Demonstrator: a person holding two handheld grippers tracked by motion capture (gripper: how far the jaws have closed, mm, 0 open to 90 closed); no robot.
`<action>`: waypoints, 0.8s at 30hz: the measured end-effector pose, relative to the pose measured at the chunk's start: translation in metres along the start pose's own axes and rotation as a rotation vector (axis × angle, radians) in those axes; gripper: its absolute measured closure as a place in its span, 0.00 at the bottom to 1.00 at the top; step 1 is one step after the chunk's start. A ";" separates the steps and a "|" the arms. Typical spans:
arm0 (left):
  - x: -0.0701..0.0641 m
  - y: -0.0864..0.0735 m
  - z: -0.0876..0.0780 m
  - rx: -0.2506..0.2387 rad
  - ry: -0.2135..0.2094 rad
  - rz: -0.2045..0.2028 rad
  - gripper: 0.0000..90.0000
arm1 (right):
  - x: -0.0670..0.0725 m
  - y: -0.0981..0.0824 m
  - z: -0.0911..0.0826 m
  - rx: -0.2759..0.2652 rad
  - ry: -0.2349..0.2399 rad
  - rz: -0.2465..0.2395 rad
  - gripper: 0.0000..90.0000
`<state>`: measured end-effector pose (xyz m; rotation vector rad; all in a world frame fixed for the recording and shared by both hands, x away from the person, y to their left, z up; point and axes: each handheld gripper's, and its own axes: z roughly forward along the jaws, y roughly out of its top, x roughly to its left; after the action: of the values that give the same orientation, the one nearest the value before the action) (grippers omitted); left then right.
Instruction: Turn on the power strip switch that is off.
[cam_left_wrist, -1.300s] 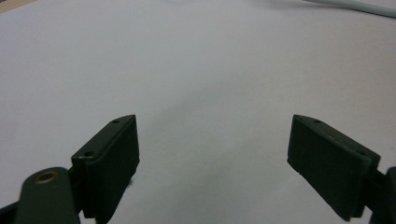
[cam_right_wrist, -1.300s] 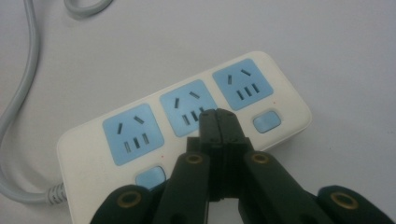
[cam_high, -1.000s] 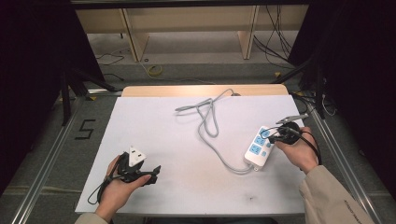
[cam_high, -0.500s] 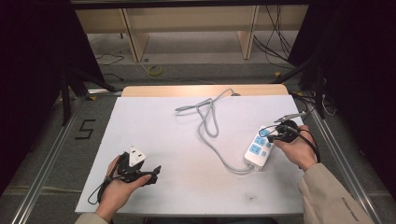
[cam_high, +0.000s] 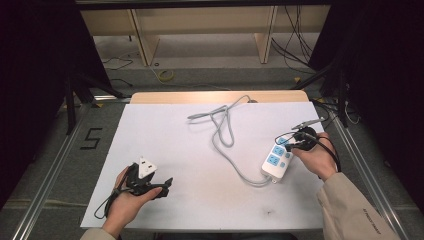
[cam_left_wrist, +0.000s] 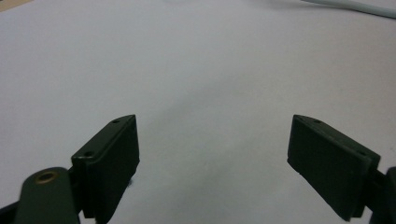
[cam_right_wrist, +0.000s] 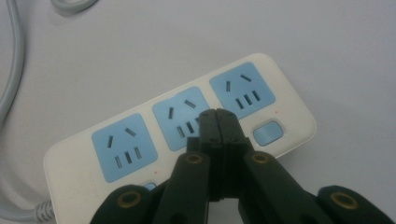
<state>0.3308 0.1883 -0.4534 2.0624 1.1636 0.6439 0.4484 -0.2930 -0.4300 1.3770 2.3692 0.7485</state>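
Here the white worktop (cam_high: 200, 165) takes up the middle of the high view, its far edge showing a strip of bare wood. A long grey cable (cam_high: 222, 131) loops across the far middle of it, runs toward the near right and ends at a white power strip (cam_high: 276, 161) lying flat on the right part of the worktop, well apart from the left hand. The strip carries three blue sockets in a row; in the right gripper view each blue socket (cam_right_wrist: 123, 147) shows its slots, and a small blue switch (cam_right_wrist: 268, 132) sits beside the row.

The person's right hand (cam_high: 315, 159) comes in from the near right and holds the right gripper (cam_right_wrist: 217, 113) over the strip. Its fingers (cam_right_wrist: 228, 123) are clenched together with nothing between them, and their tips sit over the middle socket; whether they touch it cannot be told.

The left hand (cam_high: 127, 197) rests at the near left and holds the left gripper (cam_left_wrist: 212, 149) low over bare worktop. Its fingers (cam_left_wrist: 109, 161) are released and stand wide apart, with only white surface between them.
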 end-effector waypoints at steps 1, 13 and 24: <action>0.000 0.000 0.000 0.000 0.000 0.000 0.18 | 0.000 0.000 0.000 0.000 0.000 0.000 1.00; 0.000 0.000 0.000 0.001 -0.001 -0.001 0.18 | -0.001 0.000 0.003 0.036 0.008 0.014 1.00; 0.000 0.000 0.001 0.004 -0.002 0.002 0.18 | -0.001 0.001 0.005 0.066 0.012 0.011 1.00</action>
<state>0.3313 0.1884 -0.4538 2.0674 1.1624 0.6415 0.4520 -0.2917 -0.4341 1.4169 2.4172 0.6897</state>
